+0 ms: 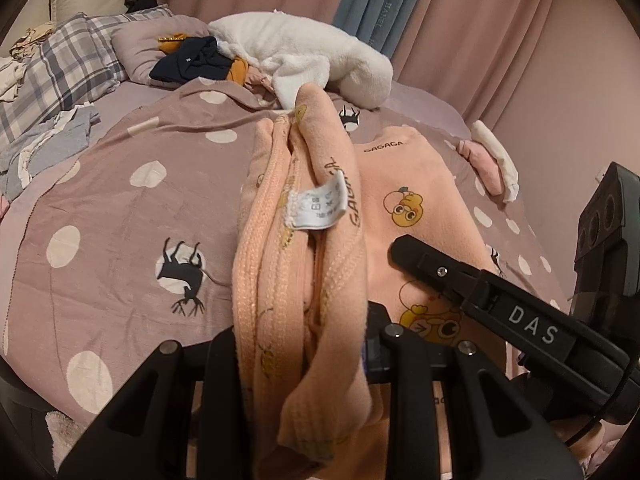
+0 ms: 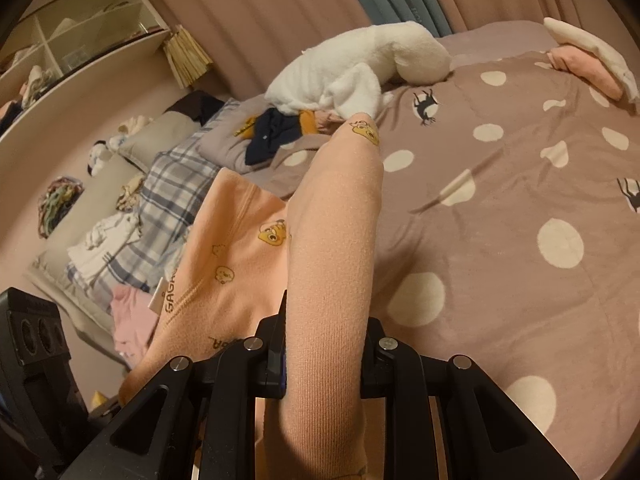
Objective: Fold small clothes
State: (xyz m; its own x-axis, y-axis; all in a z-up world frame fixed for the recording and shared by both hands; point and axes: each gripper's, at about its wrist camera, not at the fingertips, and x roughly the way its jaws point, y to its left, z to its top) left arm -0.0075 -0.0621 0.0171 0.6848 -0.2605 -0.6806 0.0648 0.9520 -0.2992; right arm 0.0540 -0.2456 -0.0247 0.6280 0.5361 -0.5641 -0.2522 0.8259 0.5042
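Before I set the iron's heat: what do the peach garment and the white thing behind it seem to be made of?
Peach garment: soft matte knit, probably cotton or a fleecy blend; ribbed, stitched seams and a faint nap show, with printed cartoons. Its care label is unreadable here. White plush item: fluffy, long pile, likely synthetic fleece. Both tongs grip the peach fabric.

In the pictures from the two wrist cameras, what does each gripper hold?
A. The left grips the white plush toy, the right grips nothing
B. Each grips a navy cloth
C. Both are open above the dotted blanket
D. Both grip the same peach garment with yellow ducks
D: the left gripper and the right gripper each pinch folds of the peach garment.
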